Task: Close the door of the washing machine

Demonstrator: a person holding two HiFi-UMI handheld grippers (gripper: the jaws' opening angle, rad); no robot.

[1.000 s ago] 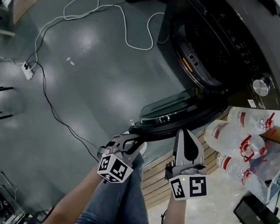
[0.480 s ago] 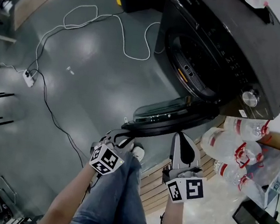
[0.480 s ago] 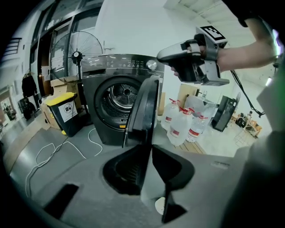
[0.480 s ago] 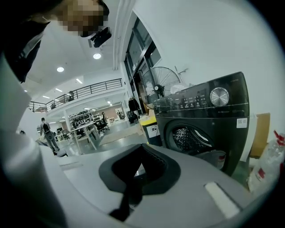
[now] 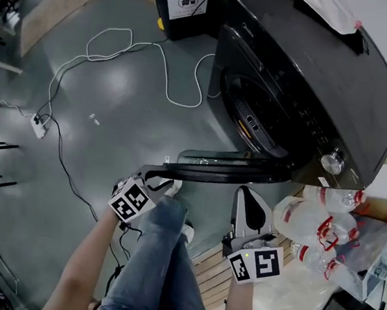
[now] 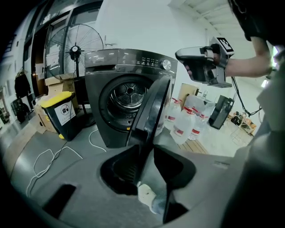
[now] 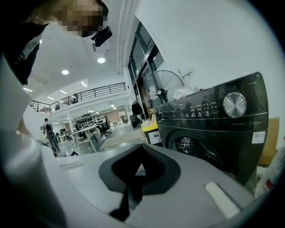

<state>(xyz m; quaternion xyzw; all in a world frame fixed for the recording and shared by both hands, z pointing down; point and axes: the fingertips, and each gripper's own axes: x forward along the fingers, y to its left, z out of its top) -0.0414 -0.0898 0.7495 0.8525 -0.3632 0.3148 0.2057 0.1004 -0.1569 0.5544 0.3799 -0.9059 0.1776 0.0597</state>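
Note:
The dark washing machine [image 5: 313,81] stands at the upper right, its drum open. Its door [image 5: 233,168] sticks out toward me, edge-on. My left gripper [image 5: 157,178] is at the door's free edge. In the left gripper view the door [image 6: 151,107] runs between the jaws of that gripper [image 6: 147,153]. The jaws are opening: the door lies along one jaw, and a sliver of floor shows beside the other. My right gripper [image 5: 245,191] hangs just right of the door, shut and holding nothing. From the right gripper view, the machine's front [image 7: 213,120] is close by.
A yellow-lidded bin [image 5: 187,1] stands behind the machine. A white cable [image 5: 116,45] loops across the floor to a power strip [image 5: 38,126]. Several water bottles [image 5: 311,220] and a wooden pallet [image 5: 211,271] lie at the right. My leg [image 5: 157,265] is below the door.
The door has swung from a wide-open angle to edge-on. My left gripper went left and up in the picture with its free edge. The right gripper shifted only slightly.

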